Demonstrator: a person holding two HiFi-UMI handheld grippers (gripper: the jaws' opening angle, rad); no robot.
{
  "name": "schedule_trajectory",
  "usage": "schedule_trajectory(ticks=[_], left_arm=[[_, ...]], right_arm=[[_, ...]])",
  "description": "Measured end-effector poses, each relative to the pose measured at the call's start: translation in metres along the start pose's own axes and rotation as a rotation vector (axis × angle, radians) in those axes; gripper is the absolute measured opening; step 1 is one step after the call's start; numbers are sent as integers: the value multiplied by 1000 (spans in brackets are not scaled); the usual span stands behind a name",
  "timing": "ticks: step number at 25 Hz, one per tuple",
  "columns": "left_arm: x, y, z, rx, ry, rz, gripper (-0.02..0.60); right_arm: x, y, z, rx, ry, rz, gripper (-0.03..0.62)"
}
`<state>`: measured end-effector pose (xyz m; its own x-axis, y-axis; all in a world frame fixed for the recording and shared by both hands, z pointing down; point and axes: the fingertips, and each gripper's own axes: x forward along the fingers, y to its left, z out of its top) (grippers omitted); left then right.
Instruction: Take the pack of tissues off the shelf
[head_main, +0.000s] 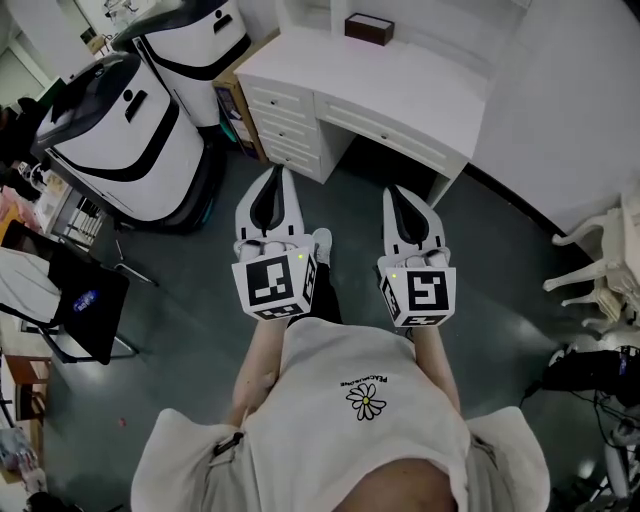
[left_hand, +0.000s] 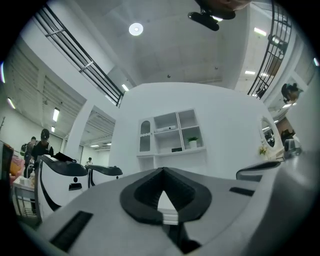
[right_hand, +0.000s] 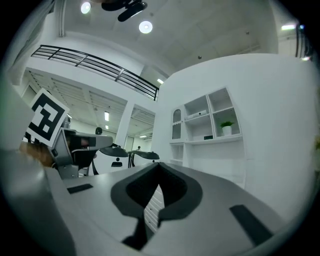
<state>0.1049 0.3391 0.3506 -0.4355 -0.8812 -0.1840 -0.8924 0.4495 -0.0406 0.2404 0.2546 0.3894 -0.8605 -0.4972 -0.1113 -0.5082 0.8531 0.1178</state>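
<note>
The left gripper (left_hand: 162, 172) and the right gripper (right_hand: 159, 167) are both clenched on nothing, tips touching, facing the white shelf (left_hand: 172, 131), well apart from it, where one pale pack of tissues (left_hand: 168, 129) lies in an upper compartment, with one potted plant (left_hand: 192, 142) and one dark box (left_hand: 176, 149) below.
</note>
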Motion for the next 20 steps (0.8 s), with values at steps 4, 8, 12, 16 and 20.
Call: schedule_trajectory(ticks=[4,8,12,16,20], left_arm=[[31,1,-2,-33,-40,-49,-2],[72,2,-15,-23,-41,-69,-2],[122,13,-32,-5,-1,-69,-2],[183,34,-42,-24,-4,-84,-2],[258,61,-48,-36,-15,-89,-2]], right_arm=[[16,-14,0,132,-46,12,2],[49,-38,-14,34,-15,-86,2],[94,-54,-21,33,11,-101,2],[155,-68,-24,6,17,-103,2],[230,-87,-23,-25,13,-118,2]])
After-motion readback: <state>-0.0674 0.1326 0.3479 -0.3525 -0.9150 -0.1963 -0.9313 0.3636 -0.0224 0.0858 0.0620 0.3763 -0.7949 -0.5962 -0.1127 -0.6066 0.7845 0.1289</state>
